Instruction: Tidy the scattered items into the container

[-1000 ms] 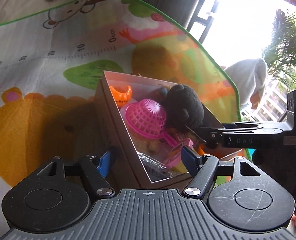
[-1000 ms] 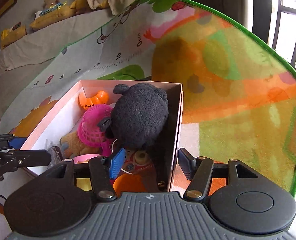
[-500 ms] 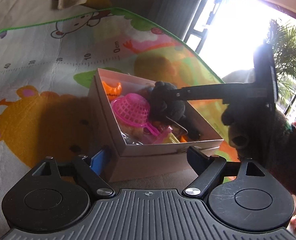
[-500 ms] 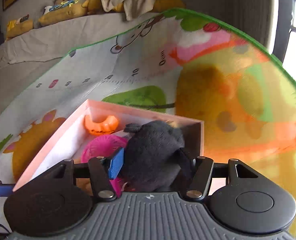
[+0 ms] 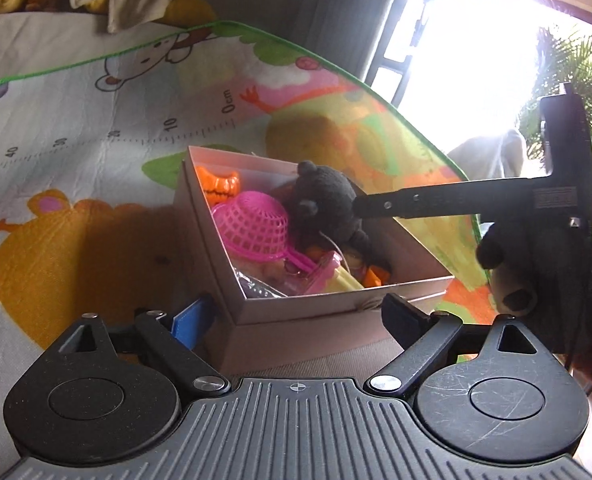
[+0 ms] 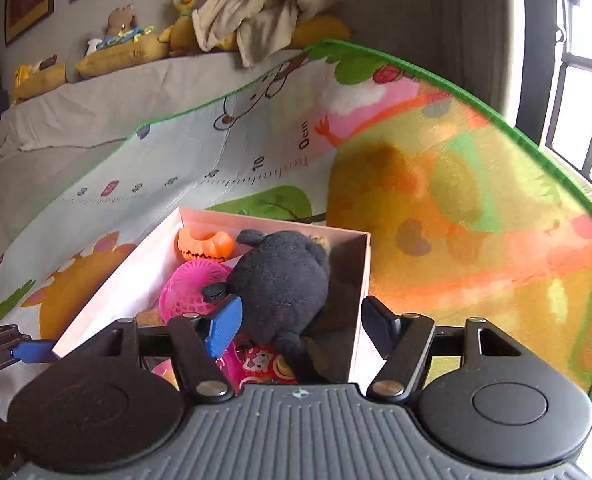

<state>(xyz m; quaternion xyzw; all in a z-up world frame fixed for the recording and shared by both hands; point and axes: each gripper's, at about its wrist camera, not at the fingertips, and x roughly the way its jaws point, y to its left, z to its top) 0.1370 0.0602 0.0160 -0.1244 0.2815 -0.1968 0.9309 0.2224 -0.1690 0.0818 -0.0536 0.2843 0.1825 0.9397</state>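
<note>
Right in front of the left gripper (image 5: 296, 316) sits the box (image 5: 336, 312), on the mat (image 5: 95, 220). Its jaws are opening, one each side of the box's near corner, and they do not press it. The right gripper (image 6: 300, 328) hangs over the box's near right corner. Its jaws are opening too. The black plush (image 6: 283, 284) sits between them, but the pads do not squeeze it.

The plush lies inside the box, by the right wall, on top of other toys. A pink strainer (image 5: 255, 224) sits next to it, and an orange toy (image 5: 219, 186) is in the far left corner. I think the step now is letting go and backing off. To do it well, the hands should lift straight up, so no pad drags the plush out or bumps the box wall. The plush sits high, so it could roll out.

Past the box, the mat has bright animals and a ruler line. Behind it is a grey sofa (image 6: 75, 120) with soft toys and a cloth (image 6: 263, 12). A bright window (image 5: 476, 60) is far right.
</note>
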